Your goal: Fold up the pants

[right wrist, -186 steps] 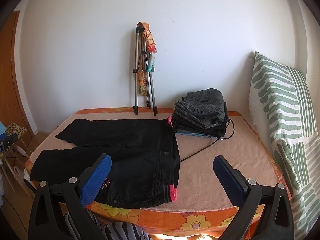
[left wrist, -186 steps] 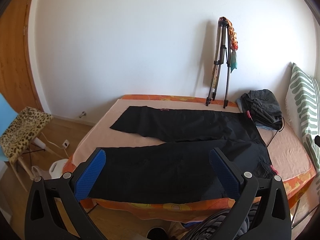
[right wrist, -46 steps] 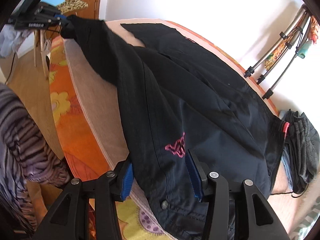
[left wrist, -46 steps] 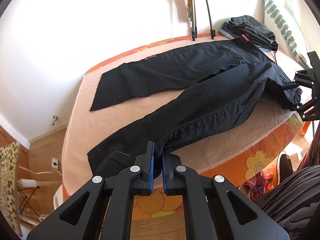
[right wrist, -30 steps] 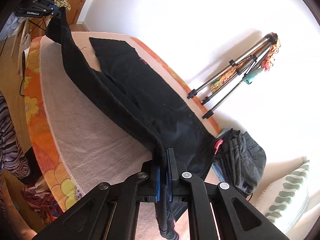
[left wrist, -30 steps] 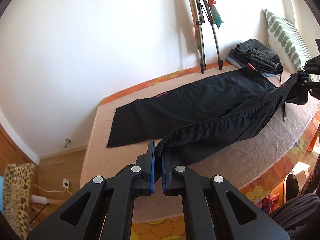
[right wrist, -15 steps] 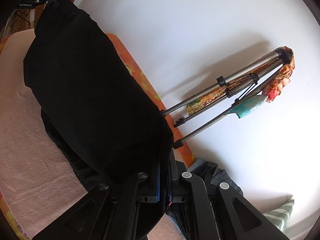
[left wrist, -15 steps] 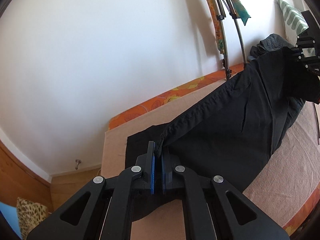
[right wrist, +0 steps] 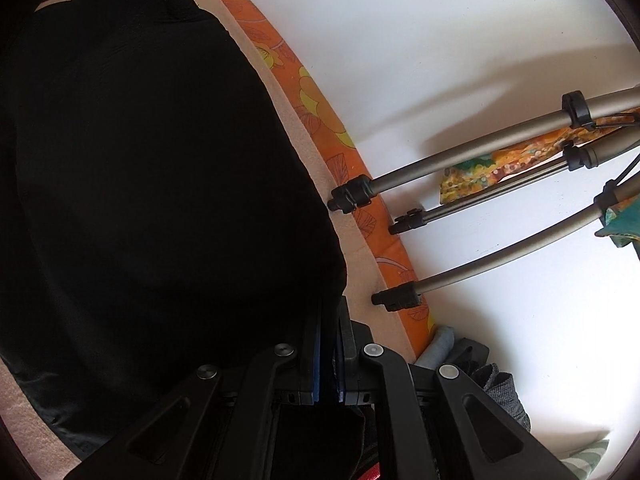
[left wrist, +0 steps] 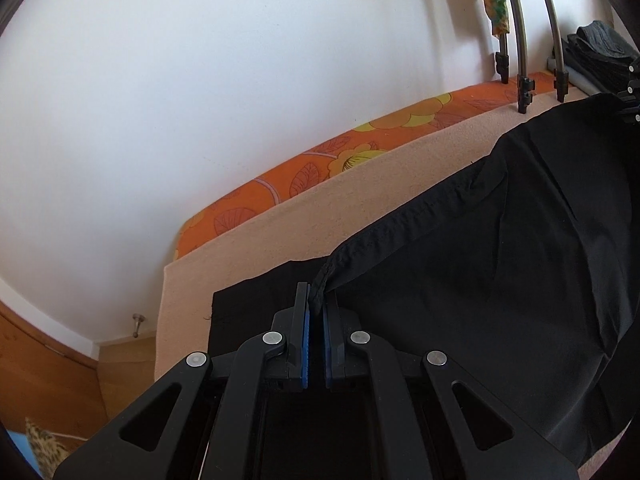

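Both clamped: left gripper (left wrist: 316, 312) and right gripper (right wrist: 329, 332) pinching matte black pants (left wrist: 500, 264) over nubby beige blanket (left wrist: 320, 216); three metal tripod legs (right wrist: 460, 160) at two o'clock.

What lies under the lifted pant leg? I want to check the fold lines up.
Under the lifted leg, the other leg's cuff shows flat on the blanket; the rest is covered.

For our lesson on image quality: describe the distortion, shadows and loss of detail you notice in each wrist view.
Left wrist view: fisheye bends the tripod legs and bed edge; dark corners. Right wrist view: the tripod casts soft shadows on the wall; the black pants are a nearly featureless dark mass.
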A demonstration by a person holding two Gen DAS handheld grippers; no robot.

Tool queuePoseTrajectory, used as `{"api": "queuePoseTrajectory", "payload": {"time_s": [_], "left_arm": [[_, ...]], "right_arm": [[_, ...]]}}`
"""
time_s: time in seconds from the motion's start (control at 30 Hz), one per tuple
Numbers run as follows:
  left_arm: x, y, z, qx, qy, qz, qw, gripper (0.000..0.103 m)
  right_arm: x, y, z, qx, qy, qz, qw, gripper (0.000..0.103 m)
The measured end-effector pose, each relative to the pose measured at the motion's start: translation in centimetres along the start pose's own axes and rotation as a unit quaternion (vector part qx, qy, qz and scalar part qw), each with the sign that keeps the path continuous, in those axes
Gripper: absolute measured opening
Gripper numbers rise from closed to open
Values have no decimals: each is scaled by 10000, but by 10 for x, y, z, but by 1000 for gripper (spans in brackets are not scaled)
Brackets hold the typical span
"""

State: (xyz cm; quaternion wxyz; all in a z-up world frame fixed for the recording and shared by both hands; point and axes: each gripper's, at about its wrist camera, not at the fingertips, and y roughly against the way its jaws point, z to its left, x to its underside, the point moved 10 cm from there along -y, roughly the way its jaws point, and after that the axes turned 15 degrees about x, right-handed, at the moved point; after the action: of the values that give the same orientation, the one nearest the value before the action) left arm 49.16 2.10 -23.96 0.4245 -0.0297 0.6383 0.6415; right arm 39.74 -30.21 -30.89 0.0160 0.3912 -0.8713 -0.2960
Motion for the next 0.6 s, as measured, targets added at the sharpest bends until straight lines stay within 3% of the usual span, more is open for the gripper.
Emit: {"api": "queuePoseTrajectory", "payload": {"time_s": [0.1,0.27,0.47,0.6], "left_arm": [[1,-18,2,13,67,149,9999,8],[3,-12,26,-148,178,149,9996,28],[35,33,103,-641,963,-32,9933,29],[72,65,123,-257,1572,-116,9872,33]], "right_arm": [[4,-18,8,-77,121,144,9998,2],[7,-30,17,-124,204,193,9995,2],[14,-34,19,-142,134,215,9996,3],[13,-38,23,-93,217,228,9995,3]]}}
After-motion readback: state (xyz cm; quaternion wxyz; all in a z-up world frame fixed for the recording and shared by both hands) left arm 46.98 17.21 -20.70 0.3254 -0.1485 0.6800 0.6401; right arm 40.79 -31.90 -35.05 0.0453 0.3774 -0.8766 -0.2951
